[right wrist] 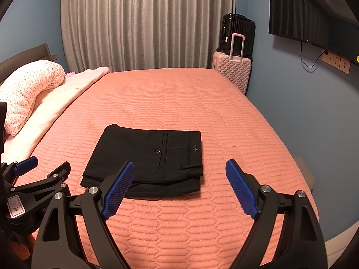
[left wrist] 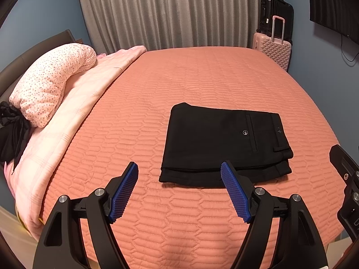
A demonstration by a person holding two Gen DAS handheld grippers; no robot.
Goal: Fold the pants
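Black pants (left wrist: 224,143) lie folded into a flat rectangle on the orange quilted bedspread (left wrist: 179,78), back pocket and button facing up. My left gripper (left wrist: 179,168) hovers over the bed's near part, open, its blue pads empty; the right pad overlaps the pants' near edge in the picture. In the right wrist view the same pants (right wrist: 145,157) lie left of centre. My right gripper (right wrist: 179,165) is open and empty, held above the bedspread (right wrist: 179,100) just short of the pants. The left gripper's body (right wrist: 33,179) shows at that view's left edge.
A dotted pillow (left wrist: 49,83) and a pink blanket (left wrist: 74,112) lie along the bed's left side, with dark cloth (left wrist: 11,132) beside them. A pink suitcase (right wrist: 233,69) and a black one (right wrist: 237,33) stand at the far right corner. A television (right wrist: 314,15) hangs on the right wall.
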